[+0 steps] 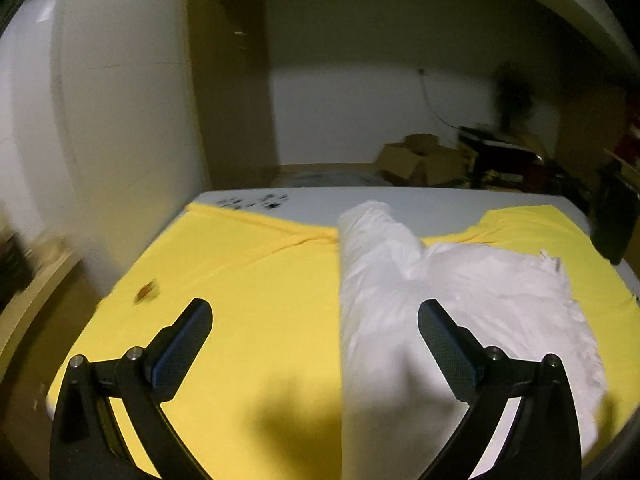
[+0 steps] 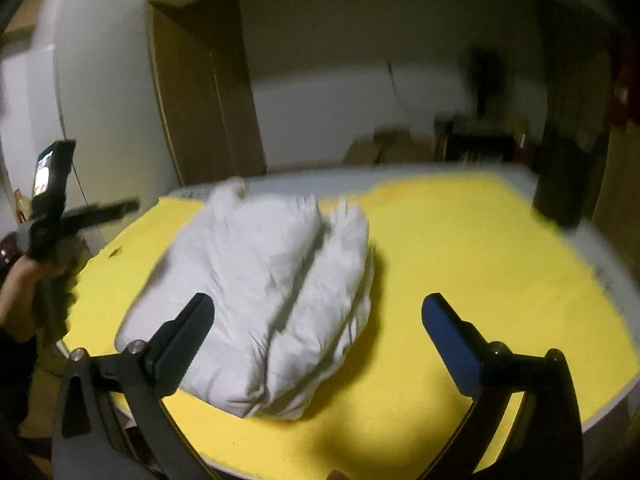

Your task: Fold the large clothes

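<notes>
While both grippers, left (image 1: pixel 315 320) and right (image 2: pixel 318 316), hover with jaws apart, white garment (image 2: pixel 272 292) lies folded on yellow-covered counter (image 2: pixel 460 248).

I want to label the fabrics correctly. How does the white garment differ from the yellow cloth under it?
The white garment is puffy and folded into a thick bundle; the yellow cloth lies flat and thin. The white garment covers only a part of the table; the yellow cloth spreads over nearly all of it. Neither is held: both grippers are open above them.
</notes>
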The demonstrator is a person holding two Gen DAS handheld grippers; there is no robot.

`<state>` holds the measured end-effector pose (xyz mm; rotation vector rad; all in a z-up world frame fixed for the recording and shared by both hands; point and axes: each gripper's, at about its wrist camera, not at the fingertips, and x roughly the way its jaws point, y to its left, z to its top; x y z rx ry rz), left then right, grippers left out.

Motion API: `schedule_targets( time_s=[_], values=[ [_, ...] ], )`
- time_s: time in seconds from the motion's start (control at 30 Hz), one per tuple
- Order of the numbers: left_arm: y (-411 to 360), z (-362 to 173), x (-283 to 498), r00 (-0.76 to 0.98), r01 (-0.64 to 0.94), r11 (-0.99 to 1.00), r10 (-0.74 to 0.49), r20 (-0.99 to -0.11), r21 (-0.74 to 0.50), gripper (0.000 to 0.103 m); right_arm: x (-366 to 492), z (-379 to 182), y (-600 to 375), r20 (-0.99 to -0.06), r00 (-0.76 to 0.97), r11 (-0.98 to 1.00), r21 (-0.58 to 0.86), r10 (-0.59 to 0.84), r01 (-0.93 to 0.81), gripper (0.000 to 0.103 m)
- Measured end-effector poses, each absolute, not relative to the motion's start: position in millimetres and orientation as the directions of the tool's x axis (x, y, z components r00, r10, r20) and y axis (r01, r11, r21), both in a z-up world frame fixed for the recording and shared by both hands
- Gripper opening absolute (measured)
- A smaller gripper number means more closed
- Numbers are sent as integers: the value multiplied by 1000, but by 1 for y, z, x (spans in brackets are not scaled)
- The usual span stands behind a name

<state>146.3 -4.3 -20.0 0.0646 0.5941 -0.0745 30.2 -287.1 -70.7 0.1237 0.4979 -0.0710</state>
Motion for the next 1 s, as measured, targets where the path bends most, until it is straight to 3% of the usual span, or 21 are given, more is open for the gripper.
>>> schedule_targets(
  time_s=[0.17,0.3,0.5,0.8,1.0],
  values=[
    [10,-10,66,834,-14,999,36,-551,45,103,-13,-40,-251,-375,920,992,10,-114,127,103],
    [18,-8,15,848,-86,991,127,-515,102,103,-32,-35,-221,-392,916,996,-31,-85,79,103],
    [22,-12,-25,830,-27,999,40,-556,33,103,-47,-35,-190,-387,918,993,-104,-87,51,103],
    [27,-24,-46,830,-67,997,69,-554,23,103,-48,-57,-169,-476,878,997,-79,-61,26,103],
    [19,-28,-48,827,-50,998,68,-559,48,103,-52,-55,-167,-458,886,996,-90,-68,30,103]
  ],
)
